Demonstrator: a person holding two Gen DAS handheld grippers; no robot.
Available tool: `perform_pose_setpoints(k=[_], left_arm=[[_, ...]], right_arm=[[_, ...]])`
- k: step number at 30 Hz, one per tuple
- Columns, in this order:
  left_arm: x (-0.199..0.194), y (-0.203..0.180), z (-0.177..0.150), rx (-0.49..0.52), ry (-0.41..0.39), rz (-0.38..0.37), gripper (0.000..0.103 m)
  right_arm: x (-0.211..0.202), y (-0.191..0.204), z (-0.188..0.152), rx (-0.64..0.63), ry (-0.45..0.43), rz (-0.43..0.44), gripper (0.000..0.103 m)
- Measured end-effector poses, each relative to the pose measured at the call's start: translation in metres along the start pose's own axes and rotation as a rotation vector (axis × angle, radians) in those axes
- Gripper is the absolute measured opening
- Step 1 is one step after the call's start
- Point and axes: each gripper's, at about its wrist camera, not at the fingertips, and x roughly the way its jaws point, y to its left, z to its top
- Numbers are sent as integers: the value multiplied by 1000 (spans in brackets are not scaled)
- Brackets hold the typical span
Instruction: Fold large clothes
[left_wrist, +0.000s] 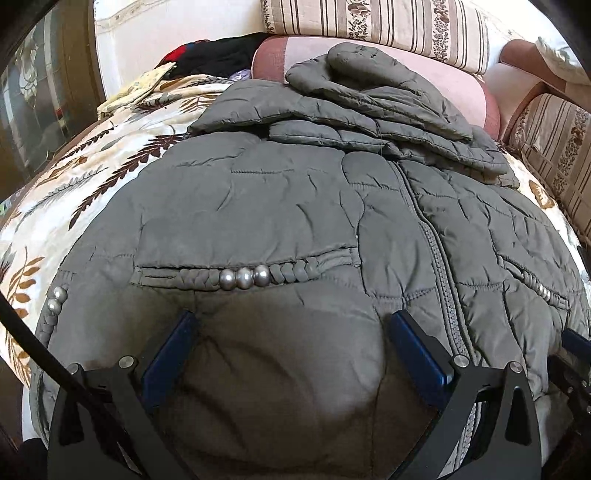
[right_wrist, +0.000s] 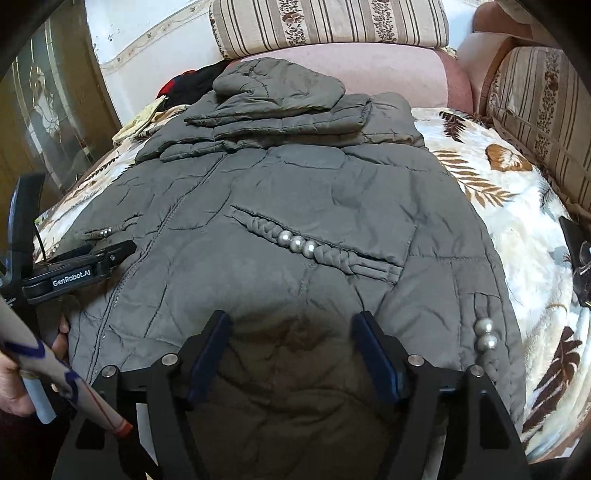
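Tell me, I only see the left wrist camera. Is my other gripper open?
Observer: Yes. The right gripper is open over the near edge of the grey quilted jacket.
Operator: Does my left gripper have words on it?
Observer: Yes. The left gripper has a side label that reads GenRobot.AI.
Operator: What's past the jacket's right side?
Observer: The leaf-print bedspread, with what look like eyeglasses on a black thing at its edge.
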Motion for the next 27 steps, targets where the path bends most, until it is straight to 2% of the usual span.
perform_pose_setpoints(k=[27], left_arm=[[3,2,-1,-5,10,-10,103]], right_arm=[[-7,-9,-6,27,-14,84,81]])
